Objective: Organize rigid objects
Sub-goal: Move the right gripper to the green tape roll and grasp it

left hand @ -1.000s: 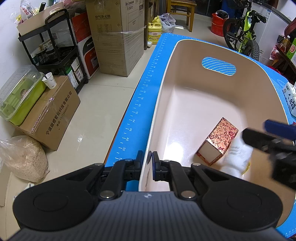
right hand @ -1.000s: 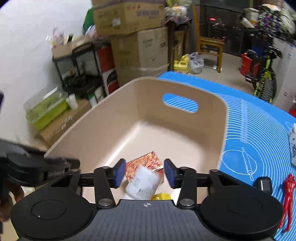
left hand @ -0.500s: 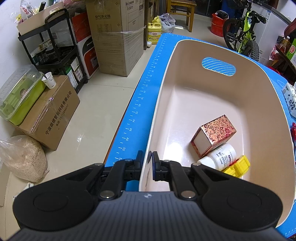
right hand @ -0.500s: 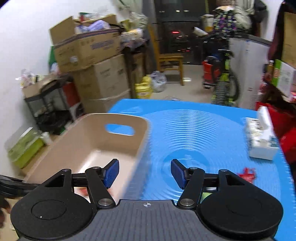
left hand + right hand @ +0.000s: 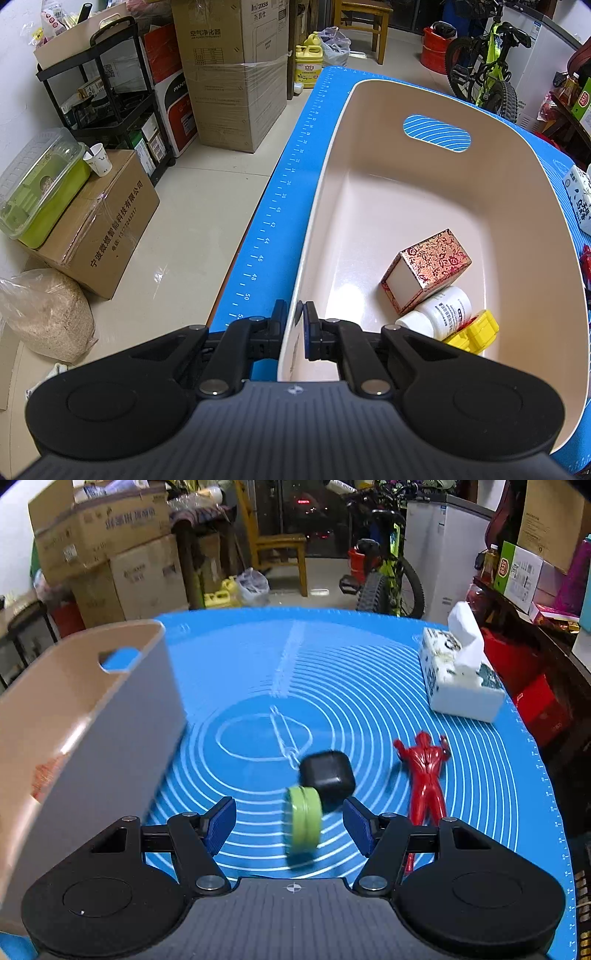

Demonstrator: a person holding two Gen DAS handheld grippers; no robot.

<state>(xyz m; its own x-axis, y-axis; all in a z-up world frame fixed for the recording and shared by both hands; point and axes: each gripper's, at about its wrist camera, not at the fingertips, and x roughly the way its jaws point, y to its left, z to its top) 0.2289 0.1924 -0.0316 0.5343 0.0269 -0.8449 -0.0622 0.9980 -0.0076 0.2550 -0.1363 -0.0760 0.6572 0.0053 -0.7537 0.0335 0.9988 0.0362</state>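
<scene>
Left hand-held gripper point(image 5: 294, 320) pinching beige bin point(image 5: 436, 206) near rim. Right hand-held gripper point(image 5: 290, 825) spread wide above counter point(image 5: 369, 657); green disc point(image 5: 303, 818), black case point(image 5: 327, 775) between fingers.

The beige bin point(image 5: 424, 206) looks like smooth plastic, its inner floor glossy with a bright sheen. Inside, the patterned red box point(image 5: 428, 269) has a shiny, foil-like paper skin, the white bottle point(image 5: 439, 314) is matt plastic with a paper label, and the yellow piece point(image 5: 474, 330) is plastic. The blue mat point(image 5: 332, 672) on the tabletop is smooth and matt, like silicone. The red figure point(image 5: 424, 771) is glossy plastic, the black case point(image 5: 327, 775) satin-smooth, the green tin point(image 5: 303, 818) smooth. The left hand-held gripper point(image 5: 293, 323) is matt black plastic with metal screws.
</scene>
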